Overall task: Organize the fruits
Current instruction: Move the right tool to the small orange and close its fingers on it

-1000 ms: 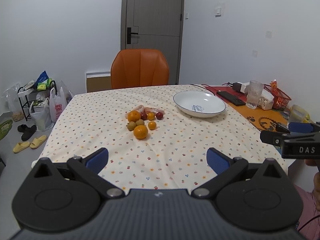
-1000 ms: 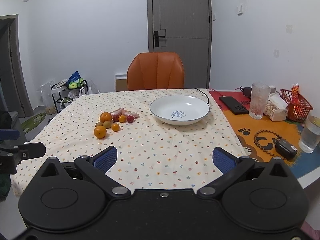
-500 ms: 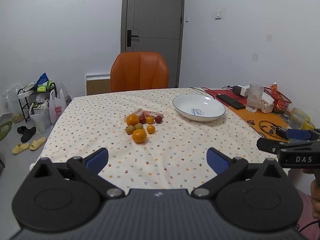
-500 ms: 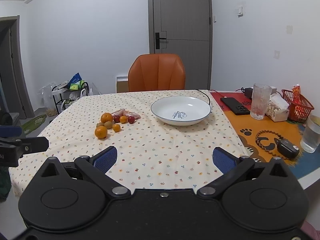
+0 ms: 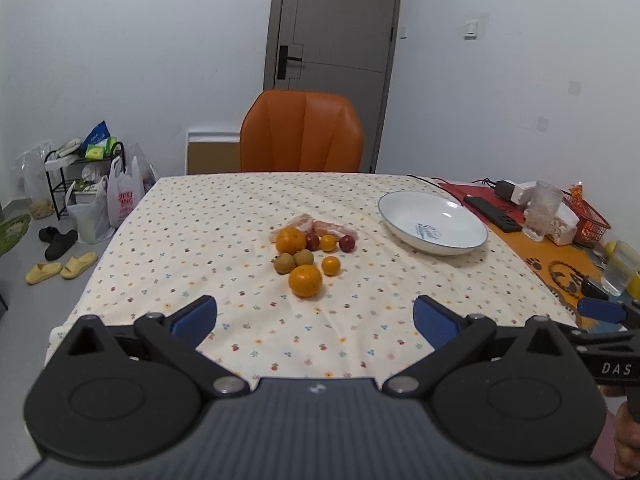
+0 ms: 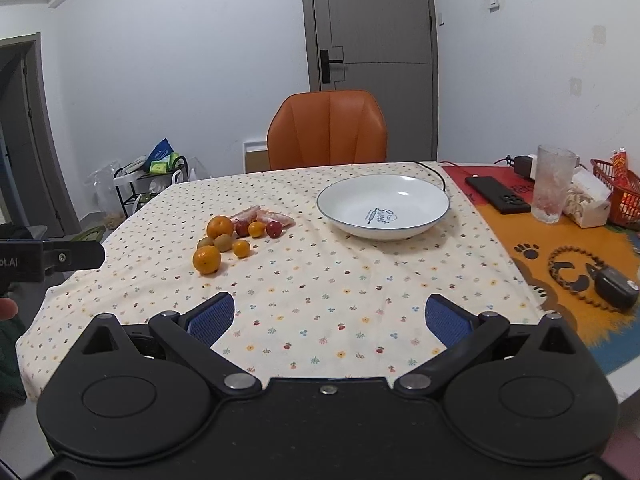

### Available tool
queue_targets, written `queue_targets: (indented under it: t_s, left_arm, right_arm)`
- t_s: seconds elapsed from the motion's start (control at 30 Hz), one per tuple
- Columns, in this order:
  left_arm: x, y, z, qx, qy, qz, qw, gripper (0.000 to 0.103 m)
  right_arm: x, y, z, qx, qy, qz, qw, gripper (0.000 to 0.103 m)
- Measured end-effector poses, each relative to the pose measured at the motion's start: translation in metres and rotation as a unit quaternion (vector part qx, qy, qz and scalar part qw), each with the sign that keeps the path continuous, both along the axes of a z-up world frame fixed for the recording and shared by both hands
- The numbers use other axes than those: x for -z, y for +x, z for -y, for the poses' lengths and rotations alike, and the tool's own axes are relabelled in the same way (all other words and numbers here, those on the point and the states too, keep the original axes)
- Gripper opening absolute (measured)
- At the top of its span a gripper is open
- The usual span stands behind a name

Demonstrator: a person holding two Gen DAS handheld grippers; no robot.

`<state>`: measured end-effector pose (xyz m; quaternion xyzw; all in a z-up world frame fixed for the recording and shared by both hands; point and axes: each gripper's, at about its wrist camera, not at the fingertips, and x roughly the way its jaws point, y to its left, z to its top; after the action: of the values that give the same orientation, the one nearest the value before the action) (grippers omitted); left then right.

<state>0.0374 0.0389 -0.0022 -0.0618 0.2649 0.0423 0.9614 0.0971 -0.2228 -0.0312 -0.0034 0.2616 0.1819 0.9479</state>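
A cluster of fruit (image 5: 309,254) (image 6: 234,238) lies mid-table on the flowered cloth: two oranges, two brown kiwis, small yellow and red fruits, pink peeled segments behind. The nearest orange (image 5: 305,280) (image 6: 207,259) sits at the front of the cluster. An empty white plate (image 5: 433,222) (image 6: 383,205) stands to the right of the fruit. My left gripper (image 5: 315,316) is open above the table's near edge, nothing between its fingers. My right gripper (image 6: 330,318) is open too, short of the plate and empty.
An orange chair (image 5: 302,136) stands at the far side. On the orange mat (image 6: 560,248) to the right are a phone (image 6: 497,199), a glass (image 6: 553,189), a red basket (image 6: 618,197) and a dark case (image 6: 614,286). Bags and slippers (image 5: 60,270) lie on the floor at left.
Both grippers have drawn slightly back and lower relative to the table; in the left wrist view the right gripper has dropped toward the lower right. The fruit and plate have not moved.
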Motion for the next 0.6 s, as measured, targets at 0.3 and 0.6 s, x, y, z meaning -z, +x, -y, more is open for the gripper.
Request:
queue_targets:
  t_s: [0.3,0.6]
  left_arm:
    - [0.011,0.030,-0.011,0.010,-0.022,-0.008,0.9997,0.103]
    - [0.027,0.069,-0.015,0.018,-0.033,-0.026,0.9989,0.102]
  right_arm:
    - [0.013,0.030,0.002,-0.013,0.027,-0.024,0.999,0.103]
    - [0.019,0.061,-0.009,-0.049,0.042,-0.038,0.997,0.098]
